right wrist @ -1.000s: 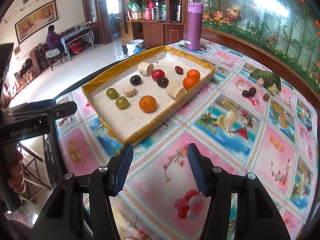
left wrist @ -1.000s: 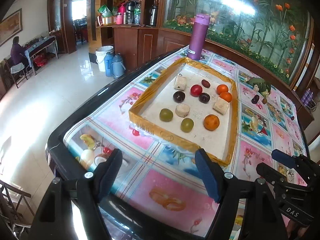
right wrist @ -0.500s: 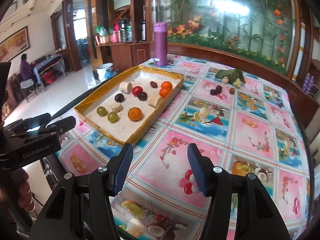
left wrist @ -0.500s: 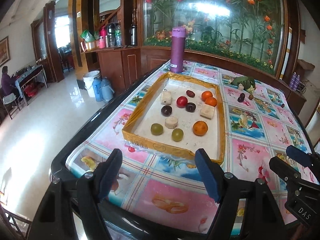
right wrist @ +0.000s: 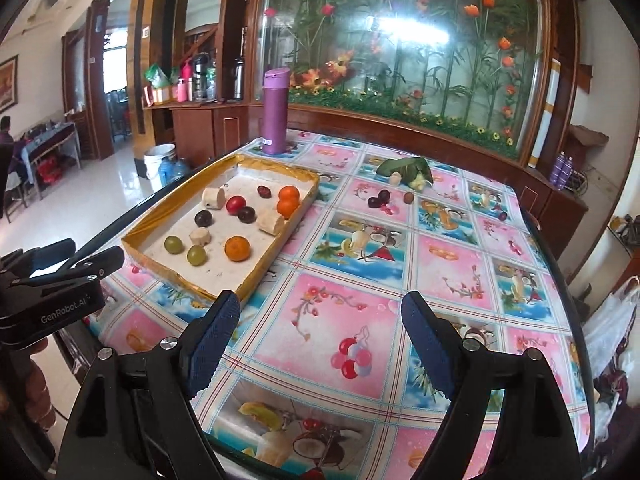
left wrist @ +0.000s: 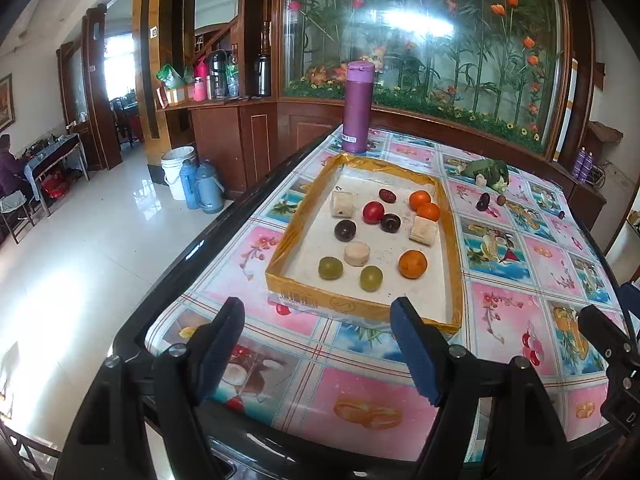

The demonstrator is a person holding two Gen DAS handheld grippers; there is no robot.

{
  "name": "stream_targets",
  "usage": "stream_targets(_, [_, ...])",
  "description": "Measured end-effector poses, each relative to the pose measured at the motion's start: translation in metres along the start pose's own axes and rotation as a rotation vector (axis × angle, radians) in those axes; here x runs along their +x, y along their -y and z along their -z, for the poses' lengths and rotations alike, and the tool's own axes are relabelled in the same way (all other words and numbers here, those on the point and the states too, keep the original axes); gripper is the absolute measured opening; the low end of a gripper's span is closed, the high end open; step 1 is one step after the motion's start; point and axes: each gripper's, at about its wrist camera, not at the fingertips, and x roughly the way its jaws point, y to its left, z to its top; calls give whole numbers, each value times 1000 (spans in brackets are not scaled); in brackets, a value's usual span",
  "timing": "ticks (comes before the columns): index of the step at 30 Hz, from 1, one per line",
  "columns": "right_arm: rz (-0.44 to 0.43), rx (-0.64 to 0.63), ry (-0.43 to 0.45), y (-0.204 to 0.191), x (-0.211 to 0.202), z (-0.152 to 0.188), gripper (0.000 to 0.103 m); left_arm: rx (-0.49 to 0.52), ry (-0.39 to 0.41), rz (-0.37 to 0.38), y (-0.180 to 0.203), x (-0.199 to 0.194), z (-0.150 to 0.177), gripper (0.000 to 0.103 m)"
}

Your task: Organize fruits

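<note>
The left gripper [left wrist: 318, 344] is hovering with its fingers spread wide and gripping nothing, the gold-rimmed tray [left wrist: 454, 248] of fruits lying just beyond its tips on the table [left wrist: 500, 308]. The right gripper [right wrist: 320, 340] is also gaping wide and empty, the tray [right wrist: 260, 272] sitting ahead to its left.

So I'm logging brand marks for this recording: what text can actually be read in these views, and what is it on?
"GenRobot.AI": white print on the side of the left tool, seen in the right wrist view.
The label low on the purple bottle is too small to read.
The marks printed on the front rim of the gold tray are not legible.
The packages on the wooden counter are too blurred to read.
</note>
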Motion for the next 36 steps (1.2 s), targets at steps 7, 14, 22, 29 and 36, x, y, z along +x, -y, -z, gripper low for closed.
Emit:
stream_targets(7, [18,-1,14,-6,-8,-3,83,-1,34,6,-4,-10,-5,87])
stream_targets(14, [44,1,11,-11,-11,0,103,7,41,12,-3,-13,-5,92])
stream_targets(22, [63,16,-2,-6,-9,2,103,27,52,26,3,-15,-6,100])
stream_targets(29, [63,39,-14,0,-7,5,103,31,53,49,7,-16,-7,100])
stream_targets(36, [59,43,-27,2,-5,9,103,39,31,83,12,-15,-8,100])
